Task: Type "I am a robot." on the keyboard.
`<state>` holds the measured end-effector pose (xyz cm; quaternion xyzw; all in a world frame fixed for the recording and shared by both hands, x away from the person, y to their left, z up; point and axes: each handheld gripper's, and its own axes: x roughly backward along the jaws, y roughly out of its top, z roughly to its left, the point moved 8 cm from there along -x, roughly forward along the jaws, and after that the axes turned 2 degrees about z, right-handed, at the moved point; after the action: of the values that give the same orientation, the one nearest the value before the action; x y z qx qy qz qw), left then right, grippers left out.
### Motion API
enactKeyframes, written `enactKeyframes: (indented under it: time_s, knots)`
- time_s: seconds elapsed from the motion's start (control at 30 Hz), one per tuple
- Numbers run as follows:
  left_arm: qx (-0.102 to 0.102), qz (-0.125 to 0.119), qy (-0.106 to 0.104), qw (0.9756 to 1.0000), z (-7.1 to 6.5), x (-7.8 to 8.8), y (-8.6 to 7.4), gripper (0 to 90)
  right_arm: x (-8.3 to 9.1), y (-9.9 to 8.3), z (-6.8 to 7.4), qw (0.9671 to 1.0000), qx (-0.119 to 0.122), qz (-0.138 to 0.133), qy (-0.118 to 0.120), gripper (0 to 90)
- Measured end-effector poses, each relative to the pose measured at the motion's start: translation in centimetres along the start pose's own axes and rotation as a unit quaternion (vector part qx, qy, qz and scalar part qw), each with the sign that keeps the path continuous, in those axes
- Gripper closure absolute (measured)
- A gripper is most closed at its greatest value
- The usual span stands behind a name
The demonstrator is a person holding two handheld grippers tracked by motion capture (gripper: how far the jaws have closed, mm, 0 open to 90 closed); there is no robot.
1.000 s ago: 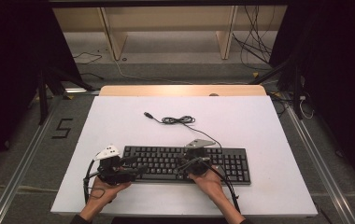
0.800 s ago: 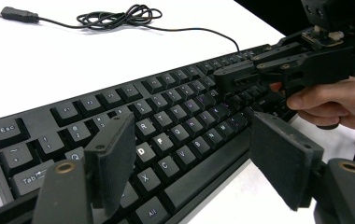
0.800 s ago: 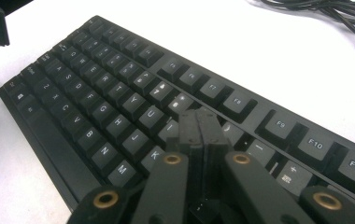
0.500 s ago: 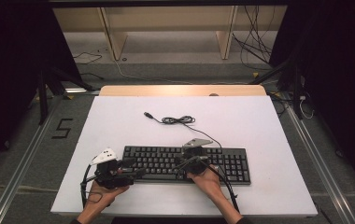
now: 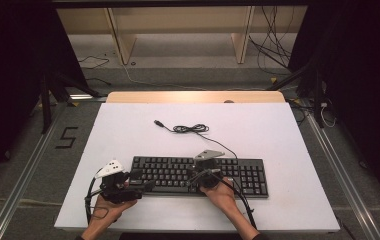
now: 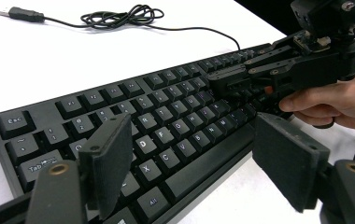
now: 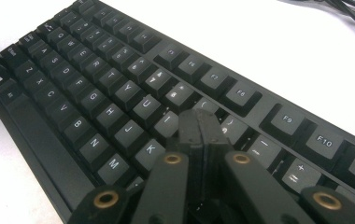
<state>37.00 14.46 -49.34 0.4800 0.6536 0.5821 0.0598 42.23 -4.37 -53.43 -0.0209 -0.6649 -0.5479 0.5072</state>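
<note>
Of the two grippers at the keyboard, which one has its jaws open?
The left gripper: its pads stand wide apart above the keyboard's left end. The right gripper is shut, tips together over the keys.

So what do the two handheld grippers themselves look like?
Both are black. The left gripper has broad, flat rectangular pads on arms with brass-coloured rivets. The right gripper carries a grey three-cornered plate; the left gripper has a white top piece. A black cable trails from each.

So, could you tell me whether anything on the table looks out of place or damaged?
Nothing stands out. The keyboard lies flat and square to the table edge with no keys visibly missing. Its cable lies loosely bundled behind it, and the USB plug is unplugged, lying on the bare white top.
</note>
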Motion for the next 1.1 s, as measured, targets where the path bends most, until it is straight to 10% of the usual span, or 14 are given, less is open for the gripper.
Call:
enactKeyframes:
  time_s: [0.33,1.1]
  knots:
    - [0.000,-0.002,0.002,1.0000,0.1,0.1,-0.1,28.1,0.6,0.4,-0.2,0.9997,-0.017,-0.011,0.010,87.3]
    - [0.000,-0.015,0.010,0.9998,0.5,0.3,0.1,26.6,1.4,2.2,2.4,0.9961,-0.018,-0.038,0.078,49.2]
